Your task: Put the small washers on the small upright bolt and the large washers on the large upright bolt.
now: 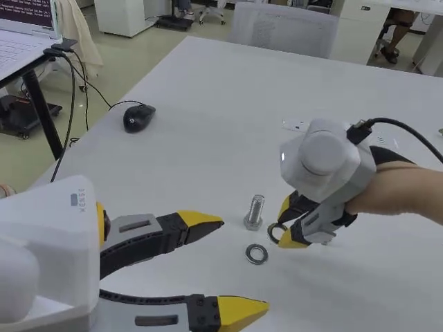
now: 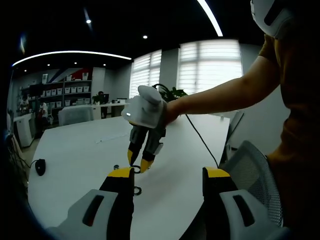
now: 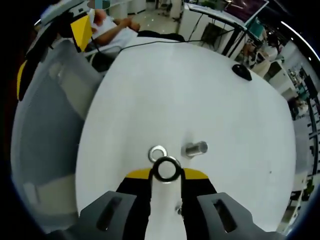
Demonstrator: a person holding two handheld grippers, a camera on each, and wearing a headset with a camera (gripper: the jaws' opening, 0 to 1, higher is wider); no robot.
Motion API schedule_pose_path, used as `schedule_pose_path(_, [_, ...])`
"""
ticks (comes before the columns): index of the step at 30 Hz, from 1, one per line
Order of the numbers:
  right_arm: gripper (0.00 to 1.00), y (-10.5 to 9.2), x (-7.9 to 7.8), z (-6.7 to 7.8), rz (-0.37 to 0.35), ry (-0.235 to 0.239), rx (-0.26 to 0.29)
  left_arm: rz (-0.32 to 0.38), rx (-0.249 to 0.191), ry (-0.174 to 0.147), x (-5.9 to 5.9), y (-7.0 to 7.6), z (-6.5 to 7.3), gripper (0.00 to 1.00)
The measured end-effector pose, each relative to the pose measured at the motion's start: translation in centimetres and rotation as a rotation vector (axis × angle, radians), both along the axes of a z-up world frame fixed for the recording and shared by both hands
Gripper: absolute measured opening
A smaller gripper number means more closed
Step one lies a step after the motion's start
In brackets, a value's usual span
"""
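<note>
Your right gripper (image 1: 287, 228) holds a washer (image 3: 166, 160) between its narrow tips, just to the right of the upright bolt (image 1: 255, 211) that stands vertical on the table (image 1: 208, 124), while your left gripper (image 2: 168, 175) stays back, wide and empty.

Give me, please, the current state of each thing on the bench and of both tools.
Right tool: shut on the held washer.
Held washer: pinched at its rim, close to the bolt, not yet on it.
Bolt: upright on the table, head down.
Loose washer: flat on the table, near the bolt, apart from it.
Left tool: open, holding nothing.
Mouse: resting on the table, cable attached.
</note>
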State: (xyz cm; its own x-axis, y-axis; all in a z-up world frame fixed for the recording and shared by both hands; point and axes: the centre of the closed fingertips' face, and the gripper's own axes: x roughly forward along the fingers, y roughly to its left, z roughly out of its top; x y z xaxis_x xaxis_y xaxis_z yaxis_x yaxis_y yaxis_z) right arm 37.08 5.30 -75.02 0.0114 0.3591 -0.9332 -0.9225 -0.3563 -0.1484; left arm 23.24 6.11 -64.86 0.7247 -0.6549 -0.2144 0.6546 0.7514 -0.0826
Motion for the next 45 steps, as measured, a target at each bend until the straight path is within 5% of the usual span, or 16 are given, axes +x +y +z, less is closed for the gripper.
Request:
schedule_pose_path(7, [0.22,2.1,1.9,1.6,0.001,-0.033,0.041,0.006,-0.003,0.006,0.2,0.2,-0.2,0.54])
schedule_pose_path(15, [0.22,3.7,3.0,1.1,0.022,-0.031,0.034,0.016,-0.009,0.015,0.5,0.7,-0.2,0.54])
schedule_pose_path(45, [0.22,3.7,3.1,-4.8,0.056,-0.005,-0.074,0.053,-0.013,0.045,1.5,1.5,-1.6,0.54])
